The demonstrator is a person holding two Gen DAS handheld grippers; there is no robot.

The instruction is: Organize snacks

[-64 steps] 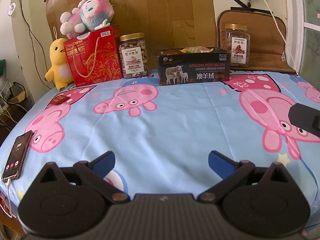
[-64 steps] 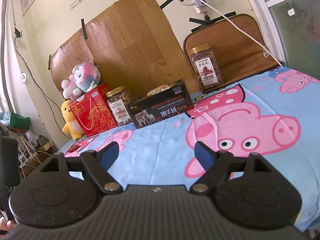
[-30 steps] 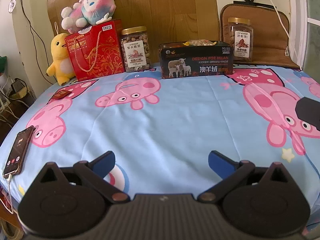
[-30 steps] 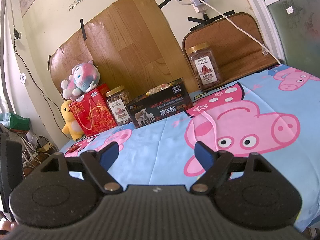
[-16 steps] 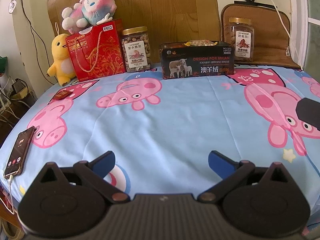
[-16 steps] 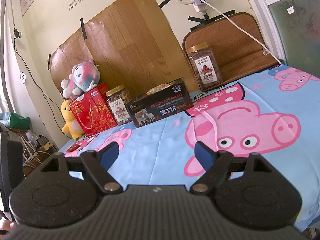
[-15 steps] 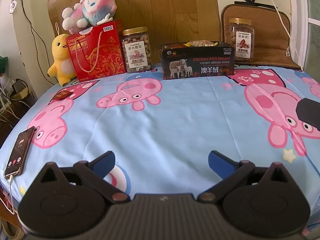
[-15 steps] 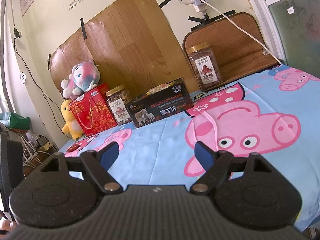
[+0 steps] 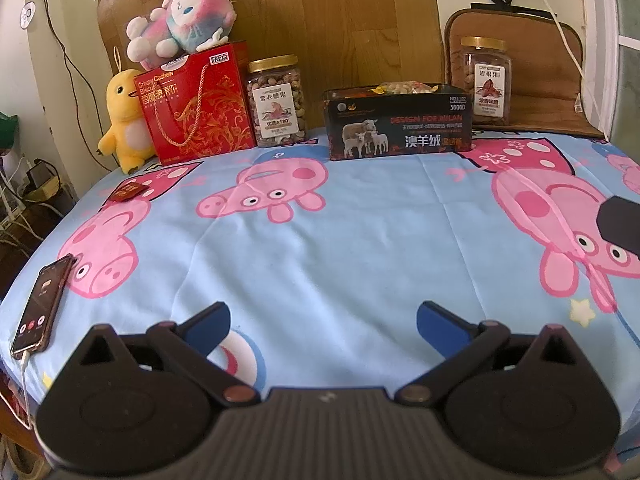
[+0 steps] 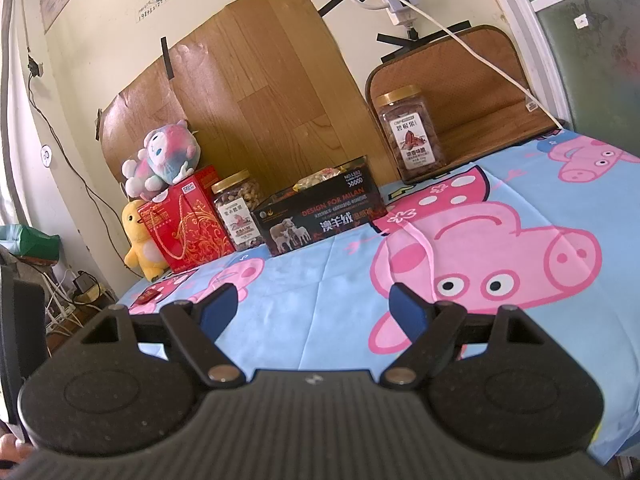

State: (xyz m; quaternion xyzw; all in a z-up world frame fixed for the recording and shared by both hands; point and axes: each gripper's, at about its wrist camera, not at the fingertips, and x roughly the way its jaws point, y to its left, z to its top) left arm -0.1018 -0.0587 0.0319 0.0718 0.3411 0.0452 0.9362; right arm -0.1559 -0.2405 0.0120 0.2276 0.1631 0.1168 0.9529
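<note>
A black box holding loose snacks stands at the back of the table; it also shows in the right wrist view. A nut jar stands left of it, next to a red gift box. A second jar stands back right, also in the right wrist view. A small red snack packet lies far left. My left gripper is open and empty above the near edge. My right gripper is open and empty, far from the snacks.
A pig-patterned blue cloth covers the table. A phone lies at the near left edge with a cable. A yellow duck plush and a pink plush stand back left. A brown mat leans back right.
The left wrist view has shifted slightly, with the back row sitting a little lower and closer than two seconds ago. Both grippers stay open. Nothing on the table has moved.
</note>
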